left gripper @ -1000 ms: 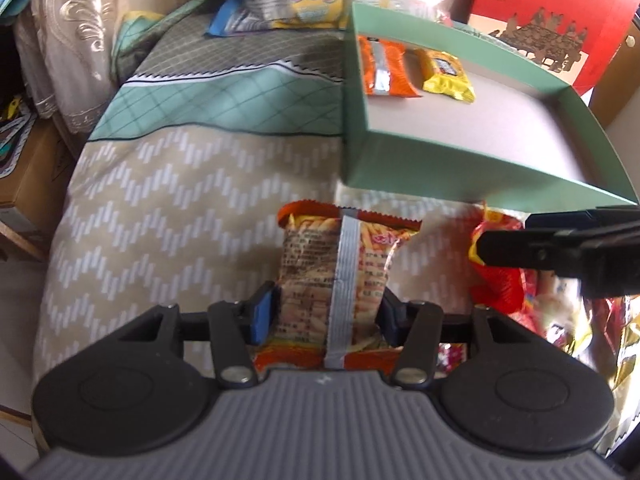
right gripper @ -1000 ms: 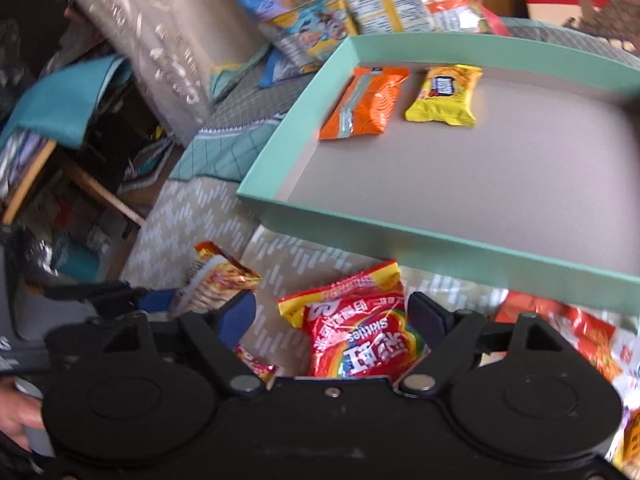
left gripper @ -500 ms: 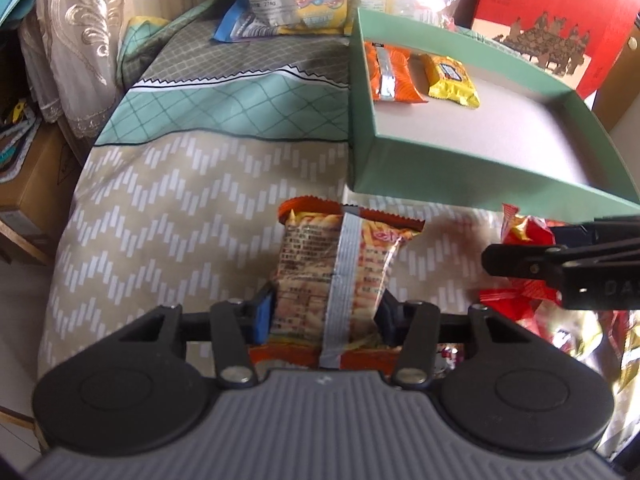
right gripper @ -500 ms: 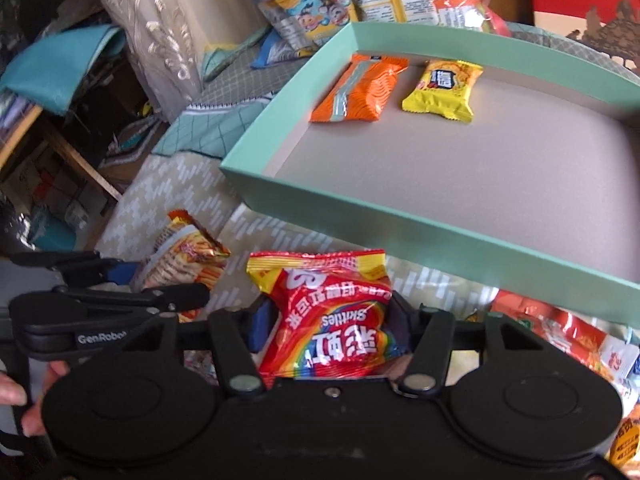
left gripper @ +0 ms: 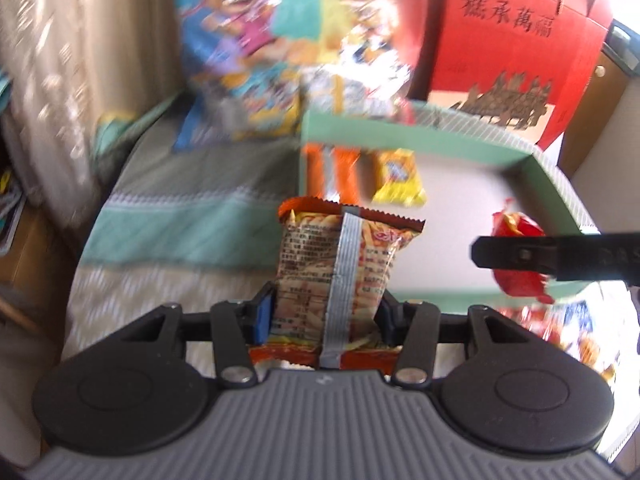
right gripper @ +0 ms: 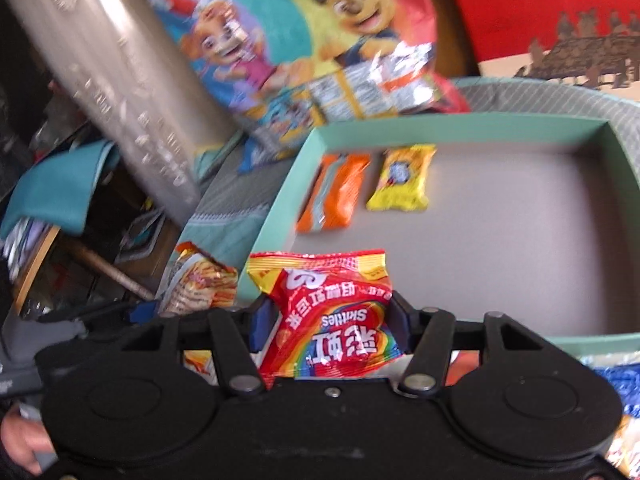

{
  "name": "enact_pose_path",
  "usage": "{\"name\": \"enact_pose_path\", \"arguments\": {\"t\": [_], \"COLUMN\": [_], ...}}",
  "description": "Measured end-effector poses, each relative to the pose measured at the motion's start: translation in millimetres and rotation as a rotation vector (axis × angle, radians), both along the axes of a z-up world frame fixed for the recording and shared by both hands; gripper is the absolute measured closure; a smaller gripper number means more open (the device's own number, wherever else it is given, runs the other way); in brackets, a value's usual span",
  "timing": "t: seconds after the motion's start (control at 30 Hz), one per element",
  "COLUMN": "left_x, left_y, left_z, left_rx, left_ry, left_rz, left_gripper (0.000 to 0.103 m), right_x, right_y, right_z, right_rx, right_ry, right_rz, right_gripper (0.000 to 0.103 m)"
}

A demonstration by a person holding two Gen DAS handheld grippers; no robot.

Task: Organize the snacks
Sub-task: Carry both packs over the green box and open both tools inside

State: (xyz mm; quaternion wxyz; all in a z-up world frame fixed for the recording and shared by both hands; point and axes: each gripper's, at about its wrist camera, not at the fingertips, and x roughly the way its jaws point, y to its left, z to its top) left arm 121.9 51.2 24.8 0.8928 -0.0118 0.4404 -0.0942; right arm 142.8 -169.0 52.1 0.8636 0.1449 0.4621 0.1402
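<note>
The snack packet (left gripper: pixel 336 276) between the left gripper (left gripper: pixel 324 316)'s pads is crinkled foil-like plastic with a dull silver seam down its back. The Skittles bag (right gripper: pixel 332 320) in the right gripper (right gripper: pixel 328 328) is glossy red plastic film, creased. Both grippers look like matt black plastic, with small shiny metal pins at the joints; the left one's near body is ribbed grey. The tray (right gripper: pixel 280 204) looks like matt cardboard, green walls and a smooth grey floor. On it, the orange wrapper (right gripper: pixel 334 196) and yellow wrapper (right gripper: pixel 402 182) shine. The bedcover (left gripper: pixel 188 232) is soft woven cloth.
</note>
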Motion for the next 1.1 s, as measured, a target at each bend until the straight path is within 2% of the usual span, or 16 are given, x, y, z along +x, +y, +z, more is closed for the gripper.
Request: {"name": "enact_pose_path", "arguments": {"t": [0.2, 0.37, 0.53, 0.73, 1.0, 1.1], "left_x": [49.9, 70.2, 78.0, 94.7, 101.7, 109.7], "left_y": [-41.6, -48.8, -50.1, -57.8, -57.0, -67.2], "left_z": [-12.7, -34.1, -40.9, -39.0, -42.7, -37.7], "left_rx": [0.063, 0.086, 0.095, 0.079, 0.053, 0.040], "left_ry": [0.023, 0.068, 0.073, 0.063, 0.120, 0.103], "left_rz": [-0.028, -0.022, -0.037, -0.043, -0.039, -0.060], "left_gripper": [0.054, 0.054, 0.054, 0.054, 0.054, 0.054], "right_x": [42.8, 59.9, 71.2, 91.6, 127.5, 133.3], "right_y": [-14.4, -12.9, -18.5, -37.4, -64.0, -66.2], "right_z": [-10.0, -28.8, -42.5, -51.2, -57.7, -58.4], "right_rx": [0.010, 0.015, 0.010, -0.011, -0.032, -0.022], "right_ry": [0.043, 0.080, 0.093, 0.094, 0.067, 0.052], "right_rz": [-0.123, -0.136, -0.158, -0.194, -0.240, -0.247], "right_gripper": [0.046, 0.046, 0.046, 0.046, 0.046, 0.046]}}
